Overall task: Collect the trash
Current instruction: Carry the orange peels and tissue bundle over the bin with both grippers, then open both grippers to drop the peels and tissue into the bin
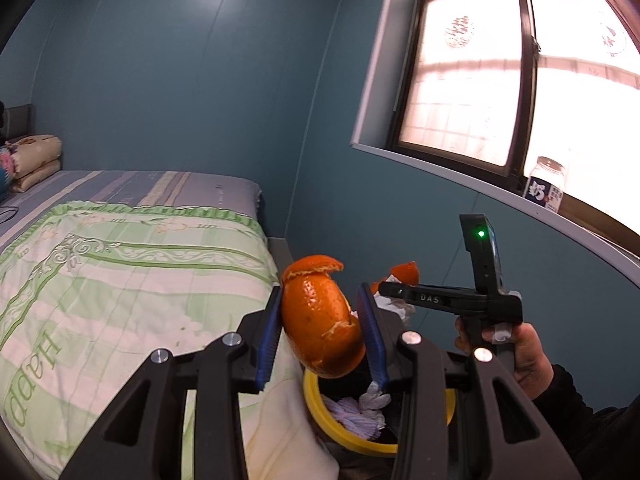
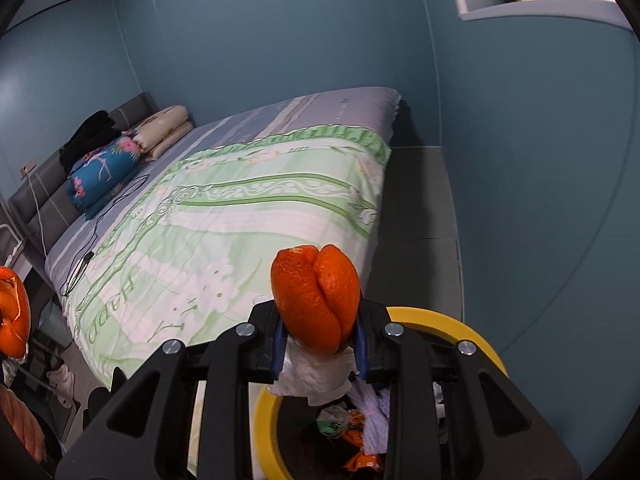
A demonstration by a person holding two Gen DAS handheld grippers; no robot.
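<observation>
Both grippers hang over the yellow-rimmed bin [image 2: 448, 316], ready to drop. The left gripper [image 1: 322, 332] pinches an orange peel [image 1: 320, 320]; the right gripper [image 2: 320, 340] clamps another peel [image 2: 316, 300] and, apparently, a white tissue [image 2: 316, 380]. Next, spread the fingers so the trash falls inside.

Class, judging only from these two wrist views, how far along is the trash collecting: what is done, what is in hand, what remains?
Done: the yellow-rimmed bin already holds tissue and wrappers.
In hand: the left gripper is shut on an orange peel above the bin; the right gripper is shut on a second orange peel with a white tissue.
Left: release both into the bin. No other trash is visible on the bed.
</observation>
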